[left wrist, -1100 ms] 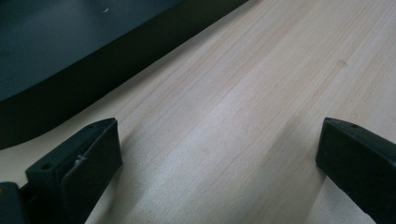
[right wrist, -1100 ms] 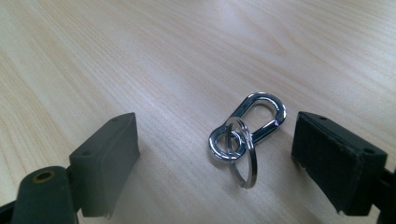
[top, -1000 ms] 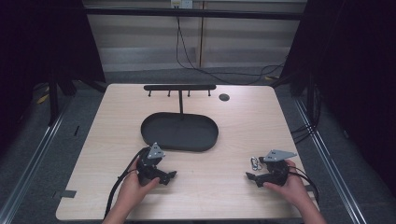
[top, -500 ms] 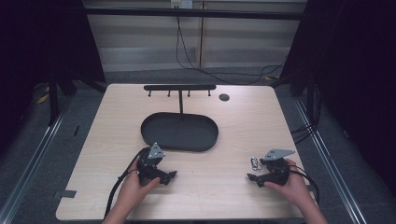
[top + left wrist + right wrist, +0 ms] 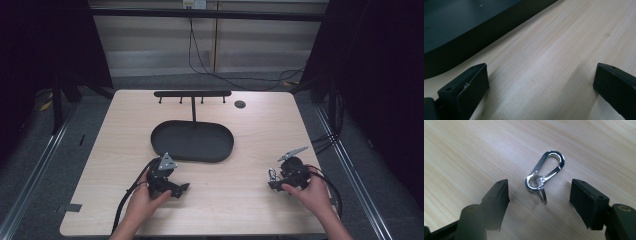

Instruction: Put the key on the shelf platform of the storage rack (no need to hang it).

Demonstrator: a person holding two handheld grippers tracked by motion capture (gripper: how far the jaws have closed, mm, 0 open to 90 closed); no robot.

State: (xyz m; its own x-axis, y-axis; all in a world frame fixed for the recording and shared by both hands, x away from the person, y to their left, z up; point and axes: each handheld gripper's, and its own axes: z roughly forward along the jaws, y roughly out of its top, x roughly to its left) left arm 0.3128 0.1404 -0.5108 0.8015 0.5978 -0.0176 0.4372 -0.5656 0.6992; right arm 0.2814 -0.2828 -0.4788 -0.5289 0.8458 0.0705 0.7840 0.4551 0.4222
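High view: the left gripper (image 5: 181,189) is held near the black tray (image 5: 192,141) on the wooden table (image 5: 235,200); the right gripper (image 5: 270,181) is seen at a small shiny thing, probably the clip. Left gripper view: 2 jaws are kept wide apart over bare wood. Right gripper view: the silver snap clip (image 5: 545,174) is lying between the jaws, which have just been closing but are not touching it.
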